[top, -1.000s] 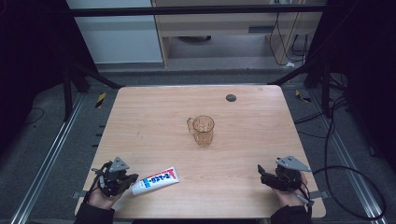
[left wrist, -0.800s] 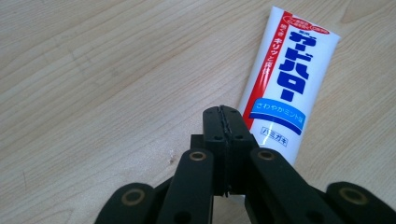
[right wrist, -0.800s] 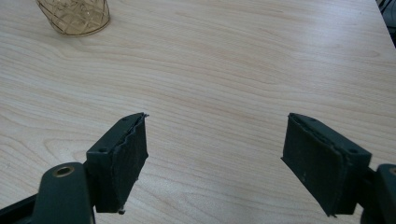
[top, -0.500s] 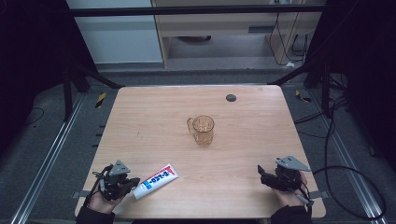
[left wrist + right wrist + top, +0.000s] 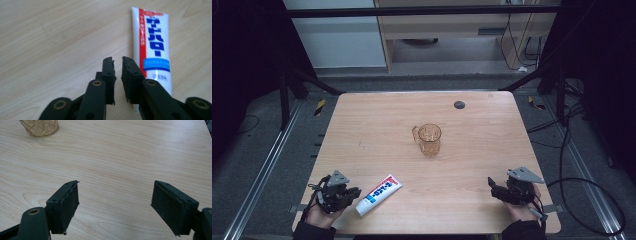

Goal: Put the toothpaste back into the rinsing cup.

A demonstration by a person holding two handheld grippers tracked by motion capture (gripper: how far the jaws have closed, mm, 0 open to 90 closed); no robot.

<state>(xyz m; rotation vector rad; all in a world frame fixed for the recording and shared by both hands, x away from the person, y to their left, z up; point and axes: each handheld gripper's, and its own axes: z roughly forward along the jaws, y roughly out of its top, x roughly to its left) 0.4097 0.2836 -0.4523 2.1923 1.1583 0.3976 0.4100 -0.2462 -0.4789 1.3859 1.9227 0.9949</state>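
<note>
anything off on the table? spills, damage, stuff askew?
Nothing stands out. The toothpaste tube lies flat and intact, at a slant near the table's front edge, beside the left tool. The amber glass mug stands upright mid-table. No spills.

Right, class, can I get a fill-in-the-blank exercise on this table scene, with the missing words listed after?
1. The toothpaste tube lies flat on the table beside the person's ____ claw.
2. The amber glass mug stands ____ near the table's middle.
3. Nothing lies between the wide-open jaws of the ____ claw.
4. The mug's handle points toward the ____ side of the high view.

Missing words: left; upright; right; left
</note>
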